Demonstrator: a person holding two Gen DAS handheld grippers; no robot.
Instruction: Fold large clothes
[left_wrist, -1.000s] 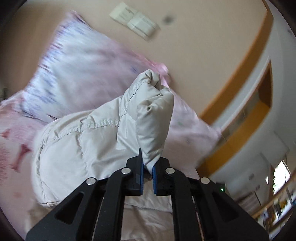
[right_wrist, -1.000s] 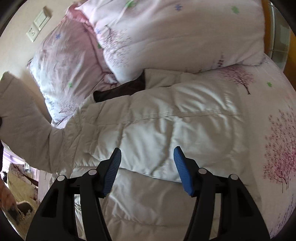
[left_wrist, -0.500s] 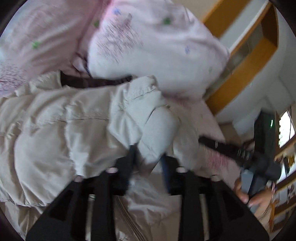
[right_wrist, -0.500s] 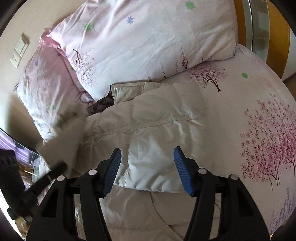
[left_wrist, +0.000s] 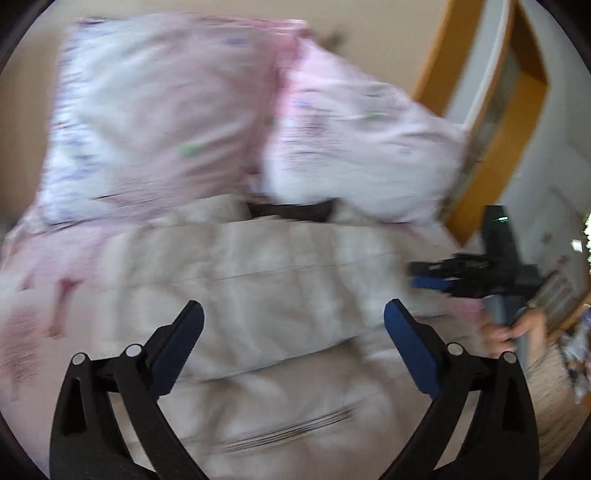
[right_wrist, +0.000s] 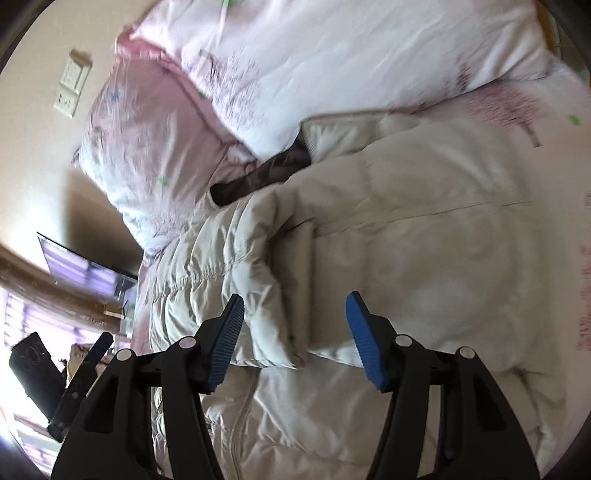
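A cream quilted puffer jacket (left_wrist: 280, 280) lies on the bed with both sleeves folded across its front; its dark lining shows at the collar (right_wrist: 266, 177). My left gripper (left_wrist: 293, 339) is open and empty above the jacket's lower half. My right gripper (right_wrist: 293, 339) is open and empty over the folded sleeve (right_wrist: 236, 266). The right gripper also shows in the left wrist view (left_wrist: 476, 273) at the jacket's right edge. The left gripper also shows in the right wrist view (right_wrist: 74, 384) at the far left.
Two pink-and-white floral pillows (left_wrist: 159, 122) (left_wrist: 354, 144) lean on the wall behind the collar. The floral bedsheet (right_wrist: 554, 155) surrounds the jacket. A wooden door frame (left_wrist: 495, 122) stands at the right. Wall sockets (right_wrist: 72, 88) sit above the pillows.
My left gripper carried the sleeve across the jacket, opened and let it go; the sleeve now lies folded on the front. The right gripper stayed open and shifted slightly.
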